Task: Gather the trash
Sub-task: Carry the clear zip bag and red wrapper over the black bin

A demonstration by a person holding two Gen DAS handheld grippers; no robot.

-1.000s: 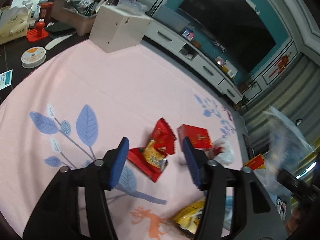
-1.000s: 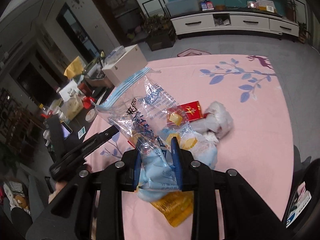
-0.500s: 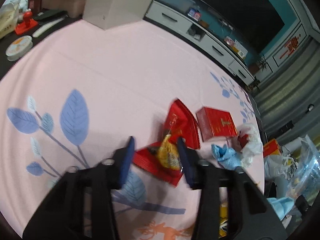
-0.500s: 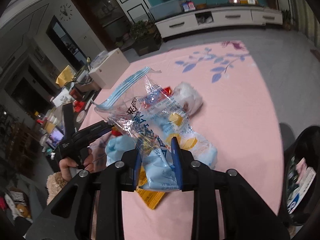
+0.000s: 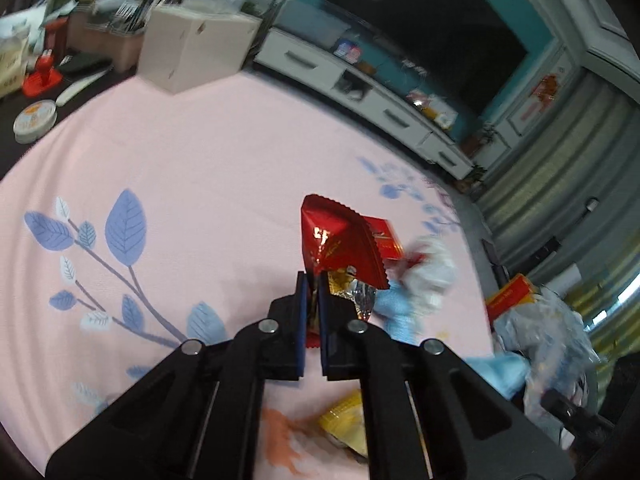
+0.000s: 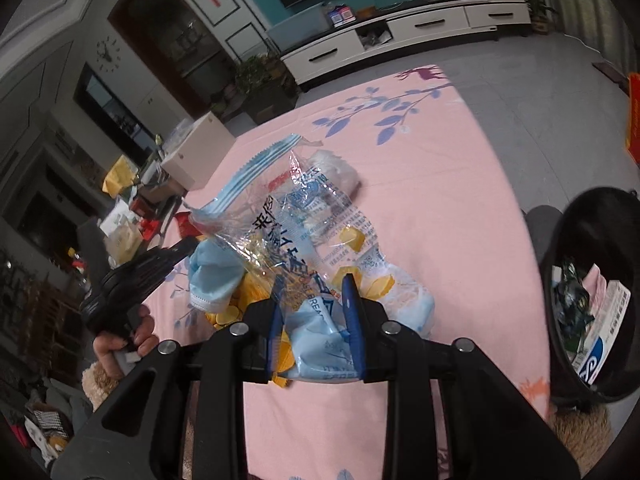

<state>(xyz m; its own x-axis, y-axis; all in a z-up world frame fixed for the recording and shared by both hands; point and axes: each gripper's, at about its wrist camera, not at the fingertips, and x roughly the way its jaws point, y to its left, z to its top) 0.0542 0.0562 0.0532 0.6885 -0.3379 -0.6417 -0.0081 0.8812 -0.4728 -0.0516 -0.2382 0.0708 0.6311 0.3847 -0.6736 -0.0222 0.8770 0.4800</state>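
Observation:
My left gripper (image 5: 313,280) is shut on a red snack wrapper (image 5: 340,242) and holds it lifted over the pink tablecloth (image 5: 180,184). Behind it lie a red box (image 5: 386,236), a crumpled white bag (image 5: 432,276) and a blue mask (image 5: 394,308). A yellow wrapper (image 5: 346,426) lies near my right finger. My right gripper (image 6: 312,284) is shut on a clear plastic bread bag (image 6: 304,232) with blue print, held up over the table. The left gripper (image 6: 140,272) shows at the left of the right wrist view.
A black trash bin (image 6: 592,300) with waste in it stands right of the table. A white box (image 5: 196,52) and desk clutter sit at the table's far left. A TV cabinet (image 6: 400,36) lines the far wall.
My left gripper closed on the red wrapper and lifted it off the cloth. My right gripper swung the clear bag towards the bin side, which came into view.

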